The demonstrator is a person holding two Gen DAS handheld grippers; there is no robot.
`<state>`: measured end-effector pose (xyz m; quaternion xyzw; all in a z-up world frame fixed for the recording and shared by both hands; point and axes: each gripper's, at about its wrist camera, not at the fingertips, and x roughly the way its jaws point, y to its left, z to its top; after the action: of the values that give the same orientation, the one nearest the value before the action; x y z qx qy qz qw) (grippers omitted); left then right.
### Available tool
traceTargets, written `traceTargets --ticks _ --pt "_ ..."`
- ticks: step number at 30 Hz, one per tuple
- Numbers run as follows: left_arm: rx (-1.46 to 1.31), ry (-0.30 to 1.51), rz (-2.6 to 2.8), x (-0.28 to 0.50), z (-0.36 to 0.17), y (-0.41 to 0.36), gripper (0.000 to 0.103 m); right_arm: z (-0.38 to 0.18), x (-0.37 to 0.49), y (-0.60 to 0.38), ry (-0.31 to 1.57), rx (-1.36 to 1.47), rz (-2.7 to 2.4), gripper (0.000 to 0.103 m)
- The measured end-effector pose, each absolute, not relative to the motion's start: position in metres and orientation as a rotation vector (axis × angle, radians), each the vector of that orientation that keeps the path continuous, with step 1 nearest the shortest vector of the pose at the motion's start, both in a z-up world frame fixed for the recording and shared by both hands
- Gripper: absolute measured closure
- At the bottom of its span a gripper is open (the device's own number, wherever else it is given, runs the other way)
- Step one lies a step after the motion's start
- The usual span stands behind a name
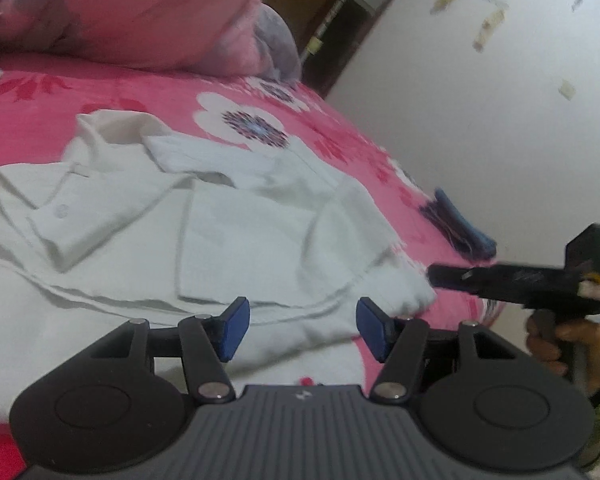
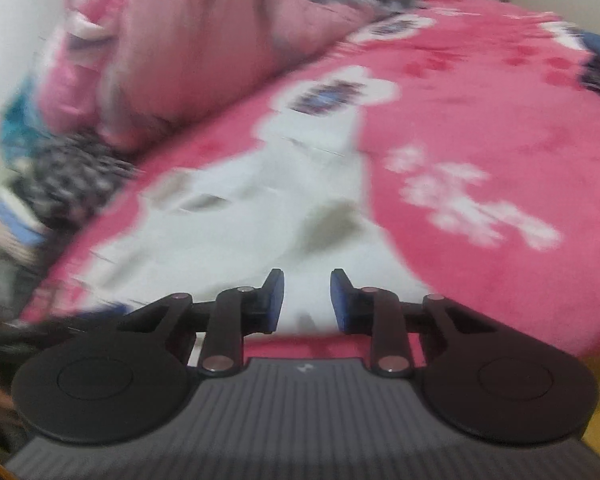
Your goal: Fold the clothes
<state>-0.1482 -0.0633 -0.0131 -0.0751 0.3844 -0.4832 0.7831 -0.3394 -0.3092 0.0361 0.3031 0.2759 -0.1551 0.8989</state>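
A white button-up shirt (image 1: pixel 228 224) lies spread and creased on a pink flowered bedsheet (image 1: pixel 32 128); one sleeve is folded across the chest. My left gripper (image 1: pixel 302 328) hovers over the shirt's near hem, its blue pads wide apart with nothing pinched. In the left wrist view my right gripper (image 1: pixel 434 276), held by a hand (image 1: pixel 560 340), reaches in from the right, and its tip meets the shirt's right corner. The right wrist view is blurred. It shows the right gripper (image 2: pixel 307 300) with a gap between its pads and the shirt (image 2: pixel 236 216) showing through that gap.
A heap of pink quilt and pillows (image 1: pixel 140 12) lies at the head of the bed. A folded blue cloth (image 1: pixel 460 228) sits at the bed's right edge beside a white wall (image 1: pixel 500 120). Dark patterned clothes (image 2: pixel 72 176) are piled at the left.
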Motion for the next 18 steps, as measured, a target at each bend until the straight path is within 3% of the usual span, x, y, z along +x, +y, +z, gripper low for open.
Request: traceTargets --ticks 6,12,18 --pt "-0.210 0.791 -0.920 -0.131 -0.020 -0.040 0.043 0.045 -0.261 -0.306 0.550 0.834 0.005 0.077" --pt "-0.264 0.777 -0.889 -0.117 -0.028 -0.014 0.043 0.033 -0.167 -0.279 0.680 0.844 0.179 0.076" --pt "-0.311 0.779 -0.911 -0.107 -0.044 -0.002 0.043 -0.012 -0.121 -0.269 0.817 1.091 0.228 0.074"
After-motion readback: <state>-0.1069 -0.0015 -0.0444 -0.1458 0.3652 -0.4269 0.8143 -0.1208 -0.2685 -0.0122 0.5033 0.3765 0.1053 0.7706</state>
